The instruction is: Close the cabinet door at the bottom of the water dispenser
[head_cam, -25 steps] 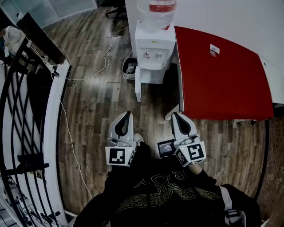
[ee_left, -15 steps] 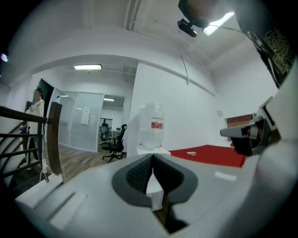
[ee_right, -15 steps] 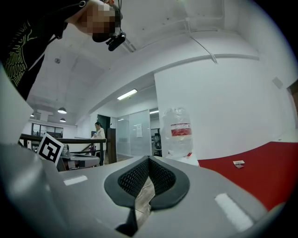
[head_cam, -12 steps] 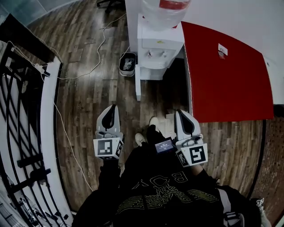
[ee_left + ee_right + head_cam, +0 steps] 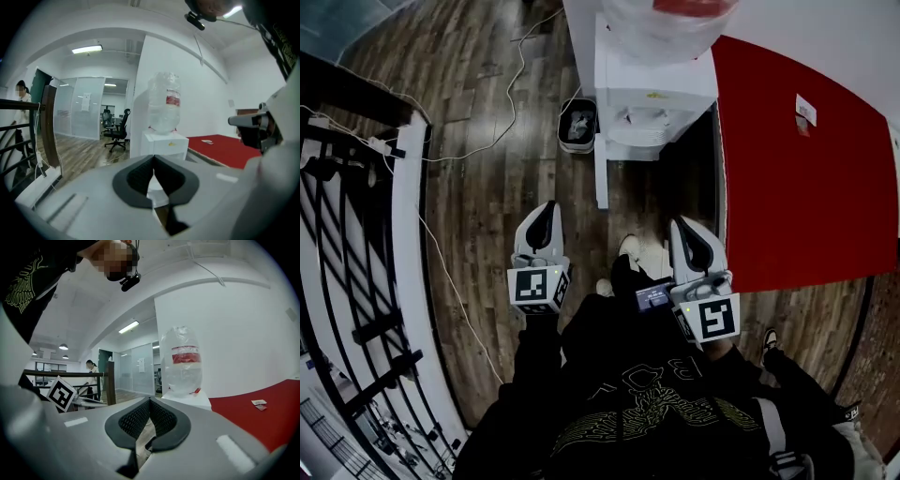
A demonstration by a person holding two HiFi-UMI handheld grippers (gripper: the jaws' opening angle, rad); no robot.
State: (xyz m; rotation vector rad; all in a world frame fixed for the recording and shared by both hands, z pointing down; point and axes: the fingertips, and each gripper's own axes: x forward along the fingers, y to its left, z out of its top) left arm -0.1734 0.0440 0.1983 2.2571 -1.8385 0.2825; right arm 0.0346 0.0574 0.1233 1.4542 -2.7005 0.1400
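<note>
The white water dispenser point(image 5: 654, 98) stands at the top of the head view with a clear bottle point(image 5: 667, 17) on it. Its bottom cabinet door point(image 5: 601, 178) stands open, edge-on, swung out over the wooden floor toward me. My left gripper point(image 5: 547, 210) is shut and empty, a short way in front of the door and slightly left of its free end. My right gripper point(image 5: 682, 225) is shut and empty too, in front of the dark gap right of the dispenser. The left gripper view shows the dispenser point(image 5: 165, 143) ahead; the right gripper view shows the bottle point(image 5: 182, 363).
A red table point(image 5: 811, 159) runs along the dispenser's right side. A small bin point(image 5: 578, 125) sits on the floor left of the dispenser, with a cable point(image 5: 502, 141) trailing past it. A black stair railing point(image 5: 356, 281) lines the left. A person point(image 5: 90, 376) stands far off.
I have walked closer: the dispenser and its open door now sit nearer and larger in the head view. Both grippers came forward with me and stayed shut.
</note>
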